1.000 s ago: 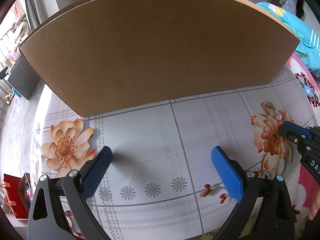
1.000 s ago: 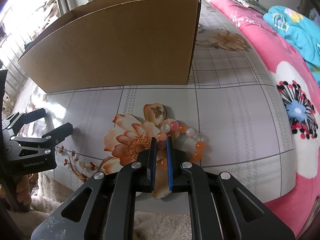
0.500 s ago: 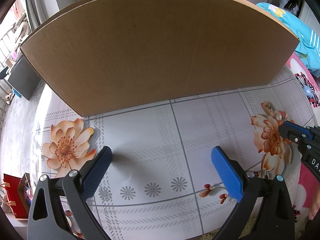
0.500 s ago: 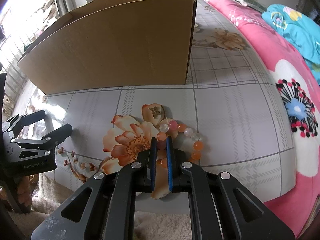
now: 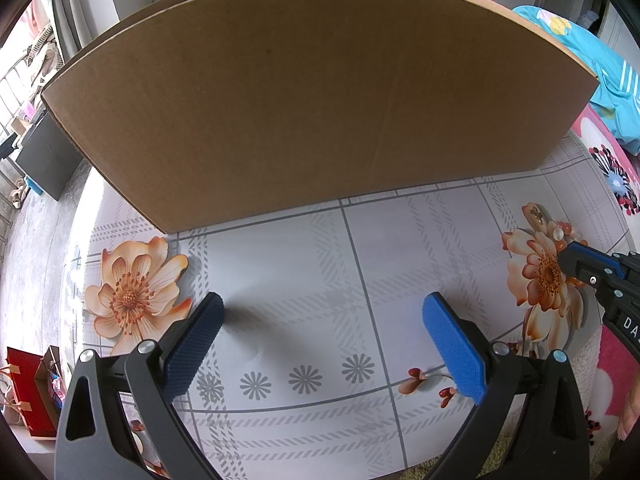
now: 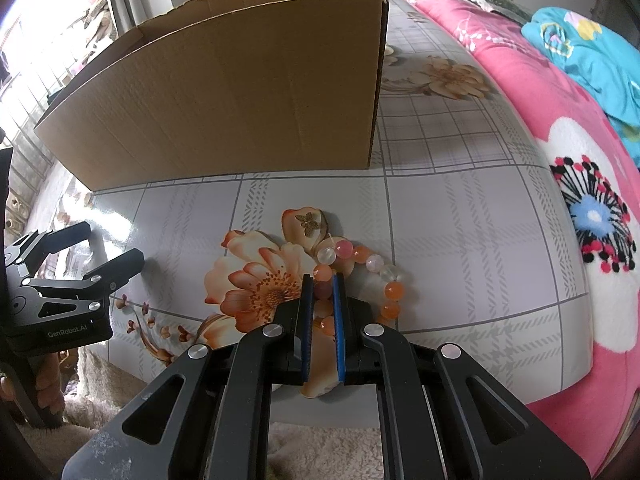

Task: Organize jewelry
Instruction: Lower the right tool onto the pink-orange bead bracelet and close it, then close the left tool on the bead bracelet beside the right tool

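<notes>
A bracelet of orange, pink and clear beads (image 6: pixel 374 266) lies on the flowered tablecloth near the table's front edge. My right gripper (image 6: pixel 322 284) is shut on the bracelet's near left side, with beads pinched between the blue pads. A small gold butterfly piece (image 6: pixel 309 222) lies just beyond the bracelet. A large open cardboard box (image 6: pixel 224 92) stands behind them. In the left wrist view my left gripper (image 5: pixel 320 320) is open and empty above the tablecloth, facing the box wall (image 5: pixel 320 100); the right gripper (image 5: pixel 588 270) and a few beads (image 5: pixel 560 234) show at the far right.
A pink flowered blanket (image 6: pixel 580 184) and a turquoise cloth (image 6: pixel 592 44) lie to the right of the table. The left gripper (image 6: pixel 80 264) shows at the left edge of the right wrist view. A red bag (image 5: pixel 28 392) stands on the floor at the left.
The right gripper stays shut on the bracelet and has shifted only slightly; the box looks a little lower and further left in its view. The left gripper has not moved.
</notes>
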`<state>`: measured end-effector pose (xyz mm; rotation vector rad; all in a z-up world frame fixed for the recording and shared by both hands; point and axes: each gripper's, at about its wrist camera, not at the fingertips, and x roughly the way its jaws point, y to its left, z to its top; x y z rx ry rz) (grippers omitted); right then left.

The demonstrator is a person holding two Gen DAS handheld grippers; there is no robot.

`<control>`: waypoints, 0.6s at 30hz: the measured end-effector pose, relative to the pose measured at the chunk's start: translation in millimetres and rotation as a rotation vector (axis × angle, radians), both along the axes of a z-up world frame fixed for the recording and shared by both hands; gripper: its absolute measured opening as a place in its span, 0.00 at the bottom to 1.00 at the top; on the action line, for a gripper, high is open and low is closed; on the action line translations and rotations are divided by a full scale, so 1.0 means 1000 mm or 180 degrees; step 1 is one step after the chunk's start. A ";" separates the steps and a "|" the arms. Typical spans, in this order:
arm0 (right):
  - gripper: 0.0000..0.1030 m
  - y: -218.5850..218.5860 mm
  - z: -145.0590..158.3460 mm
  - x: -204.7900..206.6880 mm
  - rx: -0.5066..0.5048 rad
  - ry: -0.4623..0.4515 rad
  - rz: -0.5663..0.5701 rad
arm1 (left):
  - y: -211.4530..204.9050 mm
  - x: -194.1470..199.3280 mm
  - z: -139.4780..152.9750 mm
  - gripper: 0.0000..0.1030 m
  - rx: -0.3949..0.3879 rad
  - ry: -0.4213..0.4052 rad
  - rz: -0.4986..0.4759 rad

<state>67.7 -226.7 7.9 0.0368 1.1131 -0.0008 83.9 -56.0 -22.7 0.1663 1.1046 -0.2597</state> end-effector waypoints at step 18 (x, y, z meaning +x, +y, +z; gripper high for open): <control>0.07 -0.015 0.002 -0.003 0.0066 -0.0075 -0.0150 | 0.002 0.001 0.000 0.95 -0.0041 -0.0175 -0.0204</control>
